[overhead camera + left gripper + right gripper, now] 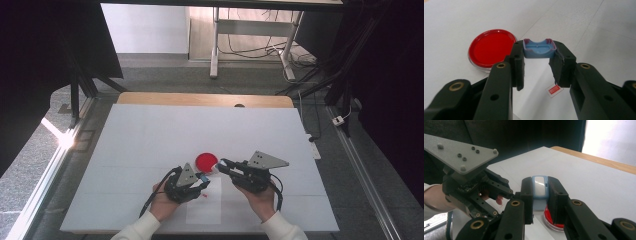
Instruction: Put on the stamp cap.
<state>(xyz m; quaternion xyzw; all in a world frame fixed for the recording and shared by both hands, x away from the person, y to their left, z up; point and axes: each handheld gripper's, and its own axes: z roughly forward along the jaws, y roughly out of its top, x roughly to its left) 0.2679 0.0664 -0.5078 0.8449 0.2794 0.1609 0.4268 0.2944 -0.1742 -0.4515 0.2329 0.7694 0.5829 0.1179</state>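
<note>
dish (pixel 206 161) on table (pixel 150 135); between grippers; label (pixel 554 89) before it

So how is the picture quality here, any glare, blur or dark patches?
High view: bright glare on the floor rail at left, dark corners. Left gripper view: blue cap and red dish fairly sharp, near gripper arms soft. Right gripper view: blown-out window glare top right, dark backdrop, a shiny spot on the blue piece.

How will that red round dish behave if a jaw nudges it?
The red dish sits flat and low, so it probably slides rather than tips. Its clear rim looks like thin, smooth plastic: likely light and slippery on the white table cover, perhaps brittle if squeezed.
</note>
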